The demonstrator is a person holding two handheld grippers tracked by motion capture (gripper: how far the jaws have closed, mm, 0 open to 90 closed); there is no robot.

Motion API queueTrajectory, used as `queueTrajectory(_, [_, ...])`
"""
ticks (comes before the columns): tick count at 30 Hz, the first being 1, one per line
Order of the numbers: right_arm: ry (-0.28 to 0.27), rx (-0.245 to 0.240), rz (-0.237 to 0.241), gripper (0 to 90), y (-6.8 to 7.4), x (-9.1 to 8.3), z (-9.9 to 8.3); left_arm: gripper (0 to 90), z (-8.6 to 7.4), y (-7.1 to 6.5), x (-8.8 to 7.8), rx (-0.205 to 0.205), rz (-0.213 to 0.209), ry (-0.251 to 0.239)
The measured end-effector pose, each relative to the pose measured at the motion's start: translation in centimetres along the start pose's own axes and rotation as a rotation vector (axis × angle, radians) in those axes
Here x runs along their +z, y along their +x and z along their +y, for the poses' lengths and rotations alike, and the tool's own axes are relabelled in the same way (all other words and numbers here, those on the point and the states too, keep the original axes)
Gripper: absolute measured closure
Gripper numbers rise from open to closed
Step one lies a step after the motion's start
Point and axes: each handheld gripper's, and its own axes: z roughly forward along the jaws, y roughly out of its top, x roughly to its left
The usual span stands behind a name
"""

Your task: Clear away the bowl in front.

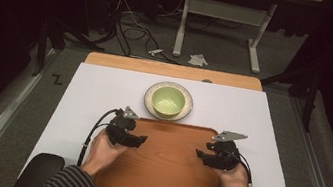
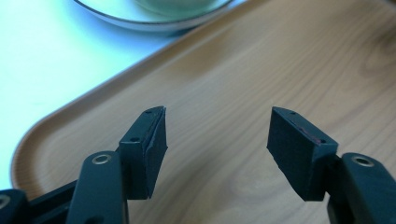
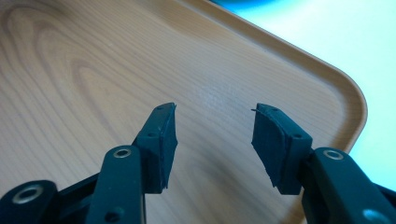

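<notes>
left gripper (image 1: 141, 140) wide apart, empty, over tray (image 1: 162, 174) at 9 o'clock | right gripper (image 1: 201, 155) likewise, at 3 | bowl (image 1: 168, 100) on plate (image 1: 149, 105) at 12, just beyond tray | step: likely pre-grasp; next probably needs reaching forward to plate

green bowl (image 1: 169, 100) upright on plate (image 1: 149, 102), beside wooden tray (image 1: 162, 174)

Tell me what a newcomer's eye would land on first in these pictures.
Probably the green bowl, which sits on a dark-rimmed plate on the white mat just beyond the tray's far edge, the one bright colour in a dim room. Next, the wide wooden tray in front of the person, with the left gripper and right gripper held over its two sides, jaws open and empty, pointing inward.
</notes>
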Motion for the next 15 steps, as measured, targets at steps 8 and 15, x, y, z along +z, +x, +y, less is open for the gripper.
queueTrajectory(8, [-0.012, -0.001, 0.007, 51.1, 0.02, -0.16, 0.11, 36.0, -0.03, -0.5, 0.11, 0.031, 0.005, 0.015])
queueTrajectory(15, [-0.026, -0.017, 0.002, 51.7, 0.17, -0.33, 0.1, 36.9, 0.42, -0.83, 0.03, 0.056, 0.01, 0.043])
